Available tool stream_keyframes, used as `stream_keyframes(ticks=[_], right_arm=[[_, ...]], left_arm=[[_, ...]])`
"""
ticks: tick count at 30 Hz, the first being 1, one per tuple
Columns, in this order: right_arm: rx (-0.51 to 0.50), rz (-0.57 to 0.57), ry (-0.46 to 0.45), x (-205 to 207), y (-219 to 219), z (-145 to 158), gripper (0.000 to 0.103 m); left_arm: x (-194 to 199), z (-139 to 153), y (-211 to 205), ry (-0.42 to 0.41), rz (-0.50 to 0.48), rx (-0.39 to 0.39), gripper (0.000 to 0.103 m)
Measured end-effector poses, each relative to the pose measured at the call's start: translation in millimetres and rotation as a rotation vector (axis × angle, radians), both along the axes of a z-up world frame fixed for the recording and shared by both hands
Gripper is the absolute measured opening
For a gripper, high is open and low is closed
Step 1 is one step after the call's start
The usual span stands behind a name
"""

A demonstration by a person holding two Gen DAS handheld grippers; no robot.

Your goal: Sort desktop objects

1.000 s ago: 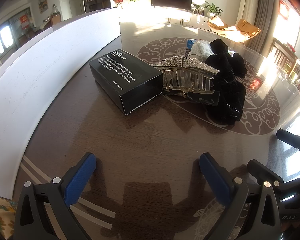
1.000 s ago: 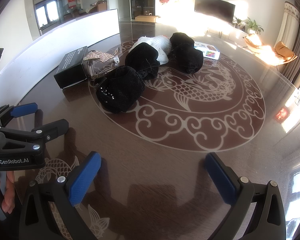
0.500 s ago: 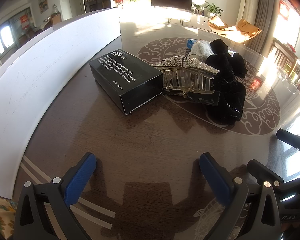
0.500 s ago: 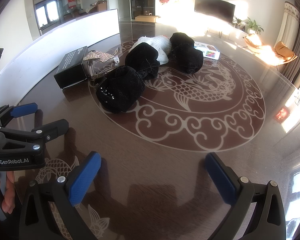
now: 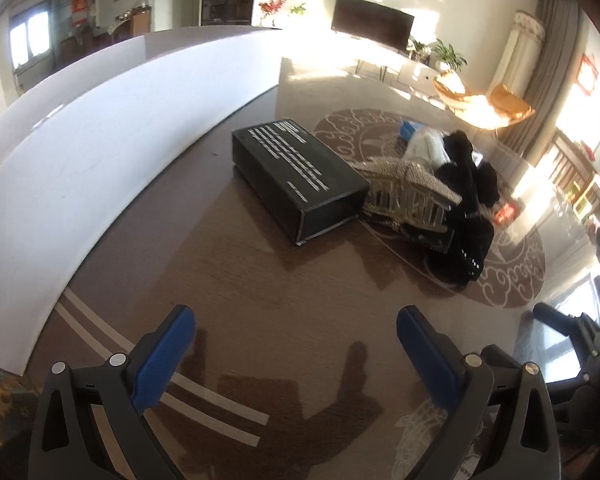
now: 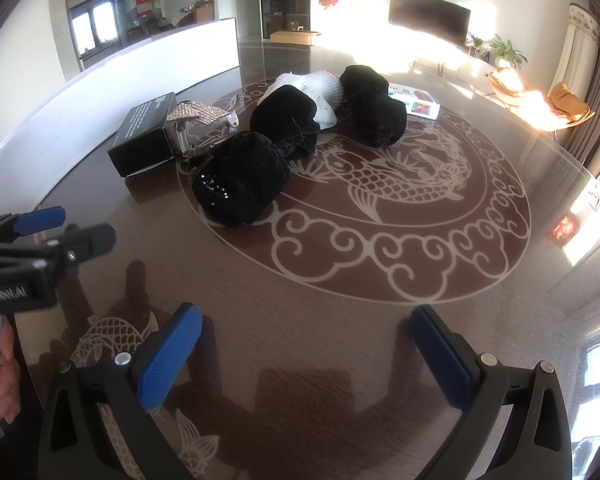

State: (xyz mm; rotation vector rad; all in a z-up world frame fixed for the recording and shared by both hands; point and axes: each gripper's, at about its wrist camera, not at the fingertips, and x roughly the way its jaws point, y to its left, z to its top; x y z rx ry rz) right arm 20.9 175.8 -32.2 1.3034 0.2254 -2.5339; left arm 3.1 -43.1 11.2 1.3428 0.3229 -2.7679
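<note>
A black box with white text (image 5: 300, 178) (image 6: 146, 136) lies on the dark table. A rhinestone hair claw clip (image 5: 406, 192) (image 6: 202, 120) rests against it. Black velvet pieces (image 6: 242, 182) (image 6: 286, 120) (image 6: 374, 106) (image 5: 466, 236), a white knitted piece (image 6: 320, 88) and a small colourful box (image 6: 414, 102) lie beyond. My left gripper (image 5: 296, 346) is open and empty, well short of the black box; it also shows at the left of the right wrist view (image 6: 64, 226). My right gripper (image 6: 306, 344) is open and empty above bare table.
A long white board (image 5: 80, 136) (image 6: 148, 64) stands along the table's left side. The table top (image 6: 380, 280) carries a fish and cloud inlay. A television, plants and chairs stand in the room behind.
The left gripper has moved and tilted, so the black box and clip now sit further right and higher in its view. The right gripper has hardly moved.
</note>
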Motion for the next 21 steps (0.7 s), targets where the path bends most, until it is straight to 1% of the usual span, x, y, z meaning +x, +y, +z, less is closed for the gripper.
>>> stream_keyframes(ticks=[3, 5, 8, 10, 12, 13, 14, 15, 21], right_arm=[[0.000, 0.000, 0.000, 0.0, 0.0, 0.0, 0.103], [0.000, 0.000, 0.000, 0.1, 0.1, 0.1, 0.103], [0.000, 0.000, 0.000, 0.4, 0.2, 0.3, 0.103], [0.000, 0.000, 0.000, -0.1, 0.0, 0.0, 0.103], [0.000, 0.000, 0.000, 0.0, 0.0, 0.0, 0.103], [0.000, 0.000, 0.000, -0.1, 0.0, 0.0, 0.103], [0.000, 0.000, 0.000, 0.3, 0.2, 0.3, 0.103], [0.000, 0.000, 0.000, 0.2, 0.1, 0.2, 0.103], [-0.001, 0.001, 0.000, -1.0, -1.2, -0.8, 0.103]], left_arm=[[1.8, 0.6, -18.7, 0.013, 0.043, 0.097, 0.101], [-0.6, -0.6, -23.6, 0.008, 0.056, 0.132, 0.101], [-3.3, 1.9, -29.9, 0.029, 0.079, 0.173, 0.101], [-12.9, 1.3, -29.5, 0.019, 0.078, 0.170, 0.101], [-28.8, -3.7, -22.8, -0.024, 0.039, 0.151, 0.101], [-35.6, -6.4, -19.1, -0.044, 0.021, 0.139, 0.101], [-40.7, -6.5, -14.1, -0.044, 0.017, 0.105, 0.101], [-46.9, -6.8, -10.0, -0.049, 0.009, 0.090, 0.101], [-83.6, -8.0, 10.1, -0.113, 0.025, 0.021, 0.101]])
